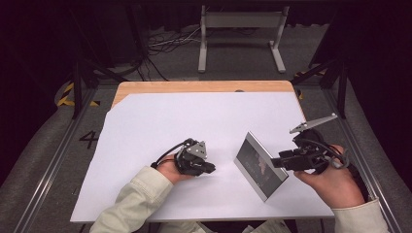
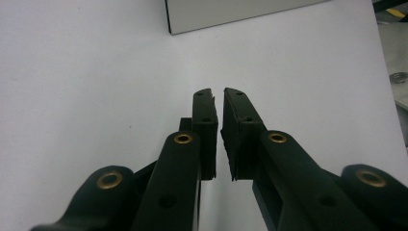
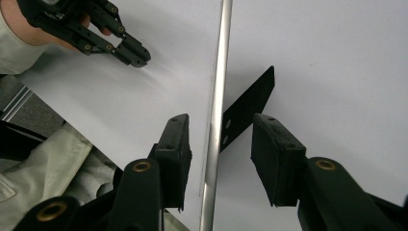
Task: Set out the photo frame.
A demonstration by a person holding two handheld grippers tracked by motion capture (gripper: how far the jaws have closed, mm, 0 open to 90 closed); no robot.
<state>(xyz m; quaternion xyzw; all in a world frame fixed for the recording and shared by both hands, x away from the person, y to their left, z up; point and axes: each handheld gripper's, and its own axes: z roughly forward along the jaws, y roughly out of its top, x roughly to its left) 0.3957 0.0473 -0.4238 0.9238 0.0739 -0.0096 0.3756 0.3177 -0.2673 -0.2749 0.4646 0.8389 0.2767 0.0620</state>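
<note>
Picture frame standing lower right on counter; right gripper straddles edge, not clamped yet; left gripper nearly together, empty.

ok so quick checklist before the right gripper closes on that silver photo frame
1. Silver-edged photo frame stands upright on the white table sheet: ok.
2. Frame's thin metal edge lies between the right gripper's jaws: ok.
3. Pads pressing on the frame: not ok, a gap shows on both sides.
4. Frame's black back stand clear of the right-hand pad: cannot tell, it sits very near.
5. Left gripper out of the way, jaws nearly closed with nothing between them: ok.
</note>
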